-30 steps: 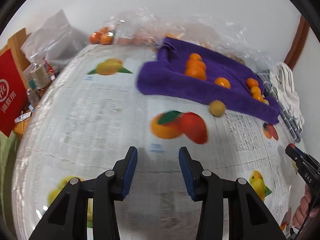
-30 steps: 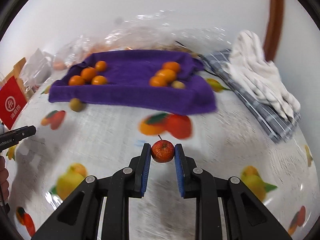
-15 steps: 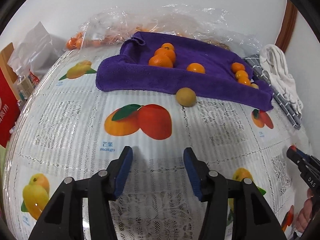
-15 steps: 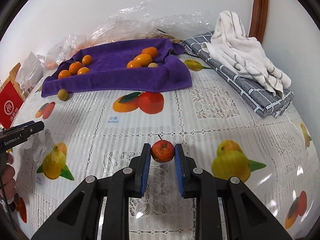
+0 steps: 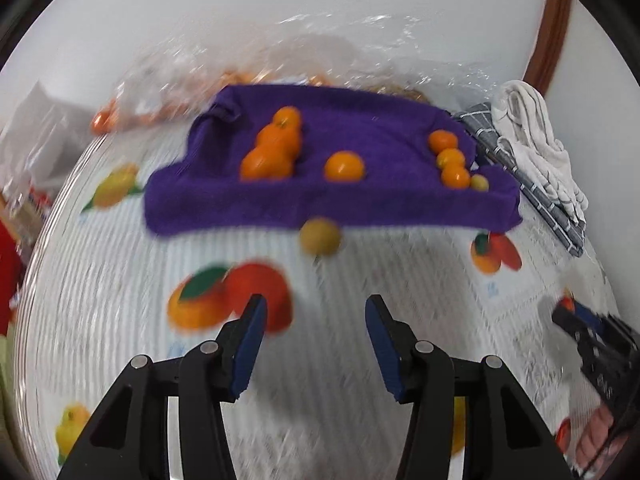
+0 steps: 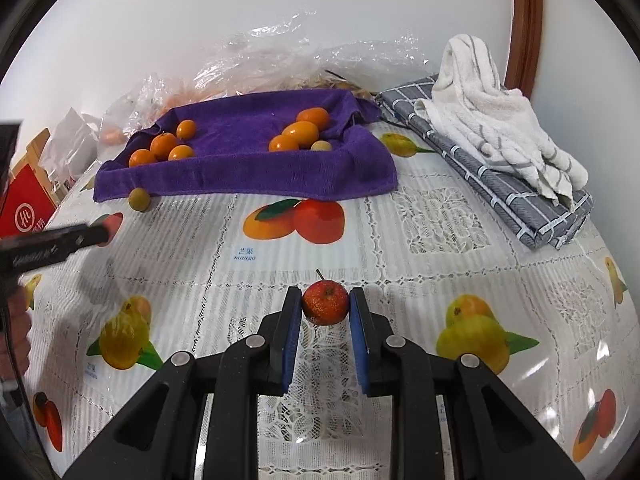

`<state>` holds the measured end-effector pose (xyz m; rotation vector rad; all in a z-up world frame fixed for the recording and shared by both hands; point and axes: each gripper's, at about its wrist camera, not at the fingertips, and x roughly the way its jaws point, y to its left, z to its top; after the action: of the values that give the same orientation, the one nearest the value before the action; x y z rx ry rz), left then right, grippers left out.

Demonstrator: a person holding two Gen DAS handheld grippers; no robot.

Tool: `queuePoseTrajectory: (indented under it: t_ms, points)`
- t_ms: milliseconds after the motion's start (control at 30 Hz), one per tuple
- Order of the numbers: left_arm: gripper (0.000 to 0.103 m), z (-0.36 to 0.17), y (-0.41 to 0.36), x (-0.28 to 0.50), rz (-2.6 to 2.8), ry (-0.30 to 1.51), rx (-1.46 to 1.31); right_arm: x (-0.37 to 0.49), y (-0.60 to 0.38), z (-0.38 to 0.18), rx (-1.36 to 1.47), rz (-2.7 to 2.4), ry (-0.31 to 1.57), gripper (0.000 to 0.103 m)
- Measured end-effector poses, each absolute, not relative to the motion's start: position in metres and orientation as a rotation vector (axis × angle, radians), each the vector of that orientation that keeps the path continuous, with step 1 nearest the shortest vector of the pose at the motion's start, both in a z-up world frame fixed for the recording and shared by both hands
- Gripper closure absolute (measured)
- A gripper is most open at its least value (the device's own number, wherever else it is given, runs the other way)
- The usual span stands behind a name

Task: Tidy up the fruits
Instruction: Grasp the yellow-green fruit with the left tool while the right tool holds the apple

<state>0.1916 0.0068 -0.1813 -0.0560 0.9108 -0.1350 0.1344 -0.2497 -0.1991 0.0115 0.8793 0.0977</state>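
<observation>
Right gripper pinching small red fruit across its middle, well in front of purple towel — light, firm, round, rolls easily. Left gripper spread, empty, jaws narrowing slightly just now — yellow-green fruit at towel's front edge.

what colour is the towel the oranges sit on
Deep purple towel; the right wrist view shows it sharpest.

Readable text: "mango" under small Chinese characters, printed on the tablecloth below the mango picture. Red box at left carries a white circular logo; its characters are cut off. Left tool lettering is blurred.
</observation>
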Motion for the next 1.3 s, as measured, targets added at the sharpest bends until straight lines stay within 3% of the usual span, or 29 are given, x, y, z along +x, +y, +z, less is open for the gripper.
queuePoseTrajectory:
  t_ms: [233, 400, 1067, 1300]
  points:
    - [0.055, -0.190, -0.004, 0.227, -0.092, 0.881, -0.029, 0.130, -0.254, -0.198, 0.018, 0.075, 0.891, 0.079]
    - [0.075, -0.201, 0.003, 0.227, -0.069, 0.849, -0.046, 0.129, -0.256, -0.197, 0.009, 0.050, 0.892, 0.079]
    - [0.075, -0.159, 0.008, 0.195, -0.116, 0.615, -0.068, 0.135, -0.253, -0.179, 0.111, 0.010, 0.850, 0.079]
    - [0.075, -0.156, 0.016, 0.195, -0.114, 0.623, -0.113, 0.127, -0.249, -0.162, 0.084, -0.001, 0.821, 0.079]
